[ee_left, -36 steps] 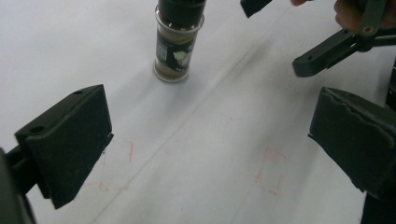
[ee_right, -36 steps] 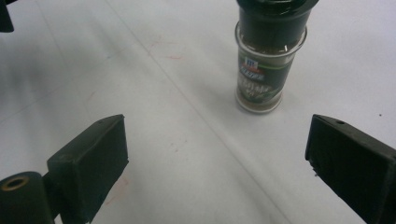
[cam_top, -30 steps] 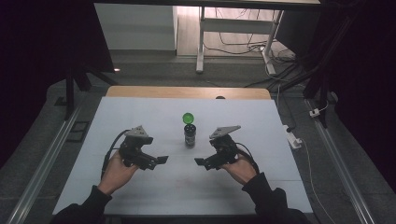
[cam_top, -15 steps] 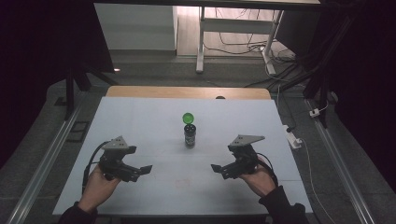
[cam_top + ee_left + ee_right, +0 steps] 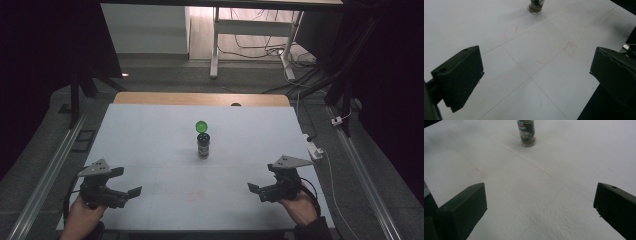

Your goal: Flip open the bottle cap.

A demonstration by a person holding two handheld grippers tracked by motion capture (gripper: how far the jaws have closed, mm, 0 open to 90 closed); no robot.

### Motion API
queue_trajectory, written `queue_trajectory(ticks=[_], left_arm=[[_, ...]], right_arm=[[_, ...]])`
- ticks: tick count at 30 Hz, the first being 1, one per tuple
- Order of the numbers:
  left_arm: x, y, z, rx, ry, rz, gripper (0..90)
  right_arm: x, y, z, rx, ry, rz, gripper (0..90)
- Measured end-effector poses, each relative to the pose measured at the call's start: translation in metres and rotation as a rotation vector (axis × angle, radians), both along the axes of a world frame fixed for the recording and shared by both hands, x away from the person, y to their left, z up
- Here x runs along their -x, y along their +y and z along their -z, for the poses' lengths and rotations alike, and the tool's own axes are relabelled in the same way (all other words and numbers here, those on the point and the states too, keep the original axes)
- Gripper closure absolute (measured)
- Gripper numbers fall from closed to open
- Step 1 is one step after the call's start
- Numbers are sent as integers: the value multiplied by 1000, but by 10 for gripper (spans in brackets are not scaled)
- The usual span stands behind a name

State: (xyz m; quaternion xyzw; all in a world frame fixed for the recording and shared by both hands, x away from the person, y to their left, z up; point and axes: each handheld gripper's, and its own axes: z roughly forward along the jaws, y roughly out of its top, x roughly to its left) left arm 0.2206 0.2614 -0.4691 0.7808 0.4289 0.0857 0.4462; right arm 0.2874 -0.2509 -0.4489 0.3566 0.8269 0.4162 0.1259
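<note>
We hold the left gripper (image 5: 131, 192) and right gripper (image 5: 254, 189) wide and empty at the table's (image 5: 150, 130) near corners — the spice jar (image 5: 203, 145) stands mid-table, its green cap (image 5: 201, 126) just behind. Recapping looks next — reach inward.

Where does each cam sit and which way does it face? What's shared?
High view: above the person's side, facing forward and down on the table; shows both hands, left tool and right tool.
Left gripper view: rides the left tool, looking between its open jaws across the table toward the spice jar.
Right gripper view: rides the right tool, jaws open, facing the jar.
Shared: all three views show the jar.
</note>
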Motion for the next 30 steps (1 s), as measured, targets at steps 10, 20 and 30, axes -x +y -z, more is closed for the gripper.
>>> queue_trajectory(ticks=[10,20,30], left_arm=[[18,20,6,-36,8,-76,0],[26,26,10,-114,47,-115,0],[25,28,11,-109,76,-121,0]], right_arm=[[21,-43,1,-20,3,111,0],[35,-62,8,27,42,165,0],[38,-67,9,32,53,189,0]])
